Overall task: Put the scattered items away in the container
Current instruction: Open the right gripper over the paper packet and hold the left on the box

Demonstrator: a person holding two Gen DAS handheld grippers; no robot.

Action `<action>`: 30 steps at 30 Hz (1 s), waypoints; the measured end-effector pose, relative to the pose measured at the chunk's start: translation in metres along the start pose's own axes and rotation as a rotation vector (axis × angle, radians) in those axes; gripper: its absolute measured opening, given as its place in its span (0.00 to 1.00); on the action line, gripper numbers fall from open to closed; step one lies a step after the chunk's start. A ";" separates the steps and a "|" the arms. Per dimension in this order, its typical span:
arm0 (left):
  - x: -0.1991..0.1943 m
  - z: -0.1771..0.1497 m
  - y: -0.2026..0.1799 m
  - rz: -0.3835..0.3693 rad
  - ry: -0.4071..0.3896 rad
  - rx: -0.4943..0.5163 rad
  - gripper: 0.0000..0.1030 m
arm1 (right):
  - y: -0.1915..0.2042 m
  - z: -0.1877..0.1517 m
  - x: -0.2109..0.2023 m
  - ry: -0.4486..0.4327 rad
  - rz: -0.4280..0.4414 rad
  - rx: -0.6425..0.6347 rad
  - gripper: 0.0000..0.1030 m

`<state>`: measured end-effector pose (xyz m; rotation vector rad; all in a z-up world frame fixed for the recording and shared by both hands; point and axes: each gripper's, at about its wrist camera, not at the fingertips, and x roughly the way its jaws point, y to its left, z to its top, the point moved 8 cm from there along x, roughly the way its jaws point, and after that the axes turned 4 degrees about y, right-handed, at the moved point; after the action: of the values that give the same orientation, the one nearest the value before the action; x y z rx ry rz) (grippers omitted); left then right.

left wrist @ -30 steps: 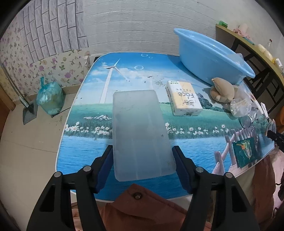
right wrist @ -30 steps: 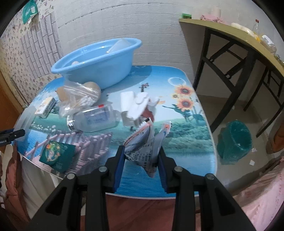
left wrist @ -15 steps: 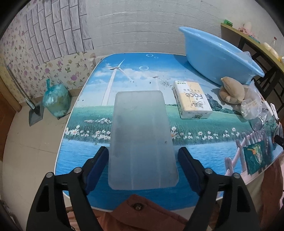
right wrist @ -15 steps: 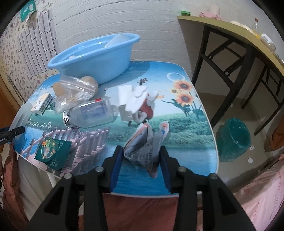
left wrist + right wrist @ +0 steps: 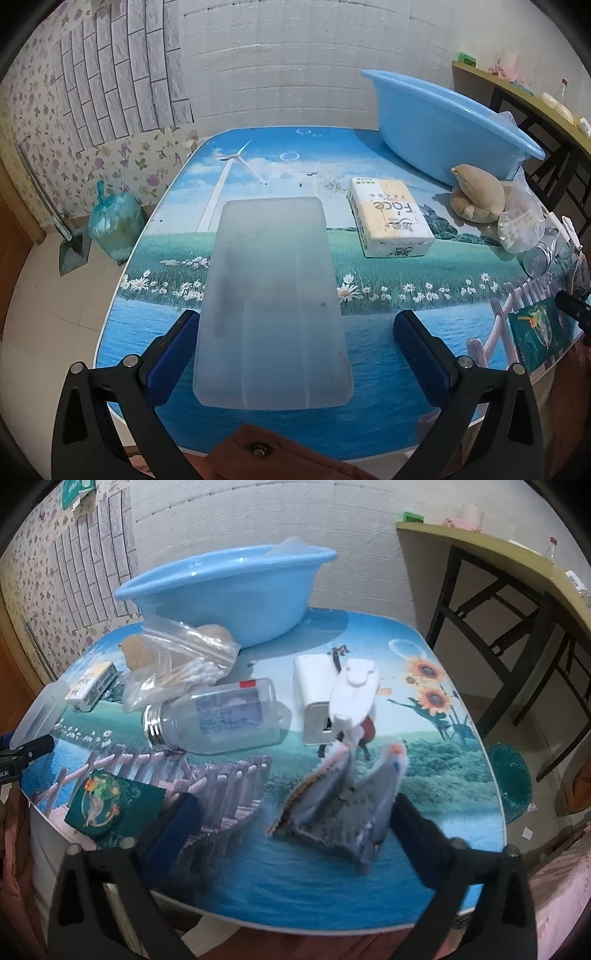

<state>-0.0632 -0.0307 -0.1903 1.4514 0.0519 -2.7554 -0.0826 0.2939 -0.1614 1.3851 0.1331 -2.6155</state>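
Across the scenery-print table, the left gripper has spread wide and let go of the frosted plastic lid, and the right gripper has likewise opened, dropping the folded paper on the tabletop. Neither item has reached the blue basin at the far edge, so both likely need regrasping. A tissue pack, plush toy, swab bag, bottle and charger lie between.
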 end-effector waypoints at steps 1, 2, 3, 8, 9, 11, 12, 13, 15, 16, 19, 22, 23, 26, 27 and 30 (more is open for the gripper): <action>0.000 0.000 0.000 0.001 -0.008 -0.001 1.00 | 0.000 0.001 0.000 0.000 0.000 0.001 1.00; -0.001 0.000 -0.001 0.002 -0.014 -0.001 1.00 | 0.001 0.002 0.000 -0.002 -0.002 0.003 1.00; -0.001 0.000 -0.001 0.002 -0.019 -0.002 1.00 | 0.001 0.003 0.000 -0.005 -0.005 0.005 1.00; -0.002 -0.001 -0.001 0.004 -0.032 -0.004 1.00 | 0.002 0.003 0.000 -0.008 -0.003 0.006 1.00; -0.002 -0.001 -0.001 0.004 -0.032 -0.004 1.00 | 0.002 0.003 -0.001 -0.010 -0.002 0.005 1.00; -0.002 -0.001 -0.001 0.004 -0.032 -0.003 1.00 | 0.001 0.003 0.000 -0.012 0.000 0.005 1.00; -0.002 -0.001 -0.001 0.004 -0.032 -0.003 1.00 | 0.001 0.003 0.000 -0.011 0.000 0.004 1.00; -0.002 -0.001 -0.002 0.004 -0.032 -0.003 1.00 | 0.001 0.003 0.000 -0.012 0.000 0.004 1.00; -0.002 -0.001 -0.002 0.004 -0.034 -0.004 1.00 | 0.001 0.003 0.000 -0.012 0.000 0.005 1.00; -0.002 -0.001 -0.002 0.004 -0.035 -0.003 1.00 | 0.001 0.003 0.000 -0.012 0.000 0.005 1.00; -0.003 -0.002 -0.002 0.005 -0.040 -0.004 1.00 | 0.001 0.003 0.000 -0.012 0.000 0.005 1.00; -0.003 -0.002 -0.002 0.005 -0.044 -0.006 1.00 | 0.001 0.004 0.000 -0.011 0.000 0.004 1.00; -0.003 -0.001 -0.003 0.007 -0.044 -0.007 1.00 | 0.001 0.003 0.000 -0.011 0.001 0.003 1.00; -0.003 -0.001 -0.003 0.008 -0.046 -0.008 1.00 | 0.001 0.003 0.000 -0.012 0.003 0.002 1.00; -0.003 -0.001 -0.003 0.008 -0.047 -0.007 1.00 | 0.001 0.003 0.000 -0.012 0.003 0.002 1.00; -0.004 -0.001 -0.003 0.006 -0.049 -0.006 1.00 | 0.002 0.002 0.000 -0.012 0.002 0.004 1.00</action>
<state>-0.0601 -0.0277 -0.1877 1.3793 0.0540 -2.7821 -0.0844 0.2920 -0.1605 1.3693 0.1248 -2.6237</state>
